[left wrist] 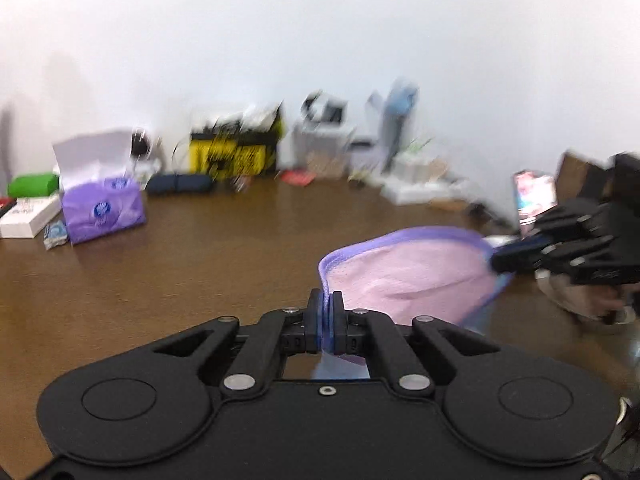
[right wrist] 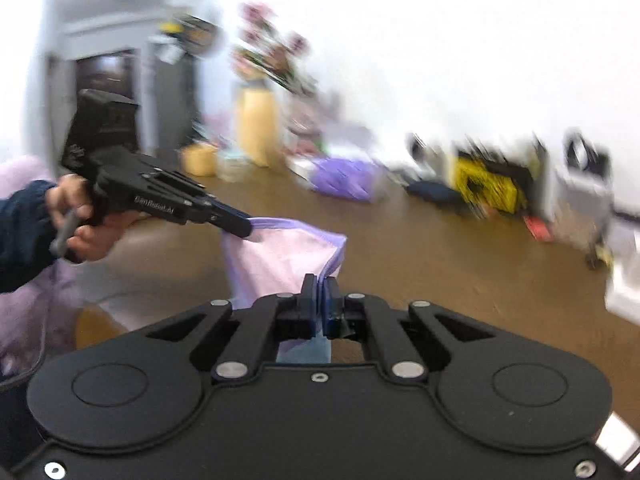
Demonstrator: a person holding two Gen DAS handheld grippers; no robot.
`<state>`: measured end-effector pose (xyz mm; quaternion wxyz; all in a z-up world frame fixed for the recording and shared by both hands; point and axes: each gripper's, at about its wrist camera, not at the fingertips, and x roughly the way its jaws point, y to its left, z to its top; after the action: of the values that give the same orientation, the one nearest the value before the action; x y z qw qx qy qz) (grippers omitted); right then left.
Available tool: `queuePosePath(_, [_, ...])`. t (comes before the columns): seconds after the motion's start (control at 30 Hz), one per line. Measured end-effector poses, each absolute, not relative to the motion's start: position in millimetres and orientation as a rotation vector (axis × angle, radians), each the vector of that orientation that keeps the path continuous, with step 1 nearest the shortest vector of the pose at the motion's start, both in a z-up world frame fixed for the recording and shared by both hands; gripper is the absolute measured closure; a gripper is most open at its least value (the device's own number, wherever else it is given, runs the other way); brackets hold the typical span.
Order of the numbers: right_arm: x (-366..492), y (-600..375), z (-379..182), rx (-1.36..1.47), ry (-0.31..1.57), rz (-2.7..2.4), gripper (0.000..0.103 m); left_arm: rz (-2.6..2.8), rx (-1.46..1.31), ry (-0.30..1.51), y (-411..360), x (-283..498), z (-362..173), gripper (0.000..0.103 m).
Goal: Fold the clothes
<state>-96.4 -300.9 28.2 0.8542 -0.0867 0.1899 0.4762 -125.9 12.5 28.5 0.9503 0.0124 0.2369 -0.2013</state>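
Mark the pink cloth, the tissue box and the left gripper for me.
pink cloth (left wrist: 412, 276), left wrist view, on its pink middle.
tissue box (left wrist: 104, 208), left wrist view, on its purple front.
left gripper (right wrist: 240, 226), right wrist view, at its fingertips.

Soft pink cloth (left wrist: 412, 280); glossy brown wooden table (left wrist: 200, 272)

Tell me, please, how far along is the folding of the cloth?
Done: both grippers have closed on the pink cloth, left gripper and right gripper each pinching its purple edge. In hand: the cloth hangs stretched between them above the table. Left: no fold shows yet, so all the folding remains.
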Motion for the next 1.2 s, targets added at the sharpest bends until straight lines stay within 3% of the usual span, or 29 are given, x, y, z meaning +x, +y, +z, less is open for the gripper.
queuePosePath(0.1, [-120.6,-304.3,9.5,-0.256,0.475,1.098,0.094,-0.457,0.124,0.56,-13.6,-159.7,-2.2,0.099])
queuePosePath(0.2, [-140.7,-300.5,-4.6,-0.35,0.57,1.149,0.075,-0.432,0.165,0.596,-18.6,-170.4,-14.5,0.099])
queuePosePath(0.3, [-152.7,-306.8,10.7,-0.349,0.495,1.124,0.056,-0.439,0.145,0.627,-11.1,-170.9,-12.4,0.096])
queuePosePath(0.33, [-153.8,-308.1,16.3,-0.345,0.457,1.11,0.046,-0.438,0.149,0.637,-9.8,-170.1,-12.8,0.089])
queuePosePath(0.37, [-154.2,-308.5,23.9,-0.326,0.4,1.089,0.042,-0.439,0.155,0.649,-8.9,-169.1,-13.5,0.075])
queuePosePath(0.53, [-141.7,-279.0,25.8,-0.285,0.377,1.166,0.041,-0.643,0.207,0.635,-11.2,-190.3,-12.0,0.051])
queuePosePath(0.63, [-137.2,-247.9,12.3,-0.319,0.421,1.202,0.041,-0.737,0.273,0.463,-12.4,-205.8,1.9,0.029])
queuePosePath(0.77, [-134.6,-223.4,-11.3,-0.41,0.538,1.179,0.039,-0.599,0.295,0.392,-22.9,-178.1,7.7,0.021])
queuePosePath(0.83, [-140.8,-222.9,-13.0,-0.414,0.527,1.177,0.032,-0.584,0.346,0.385,-36.8,-163.9,-0.1,0.02])
queuePosePath(1.03, [-160.7,-237.4,1.1,-0.397,0.476,1.126,0.027,-0.615,0.572,0.399,-72.0,-156.4,-36.0,0.02])
queuePosePath(1.1, [-161.3,-248.4,9.7,-0.375,0.433,1.03,0.019,-0.619,0.578,0.392,-69.7,-160.5,-39.1,0.02])
queuePosePath(1.2, [-148.1,-247.6,6.0,-0.339,0.5,0.915,0.019,-0.6,0.536,0.437,-69.3,-156.3,-39.9,0.019])
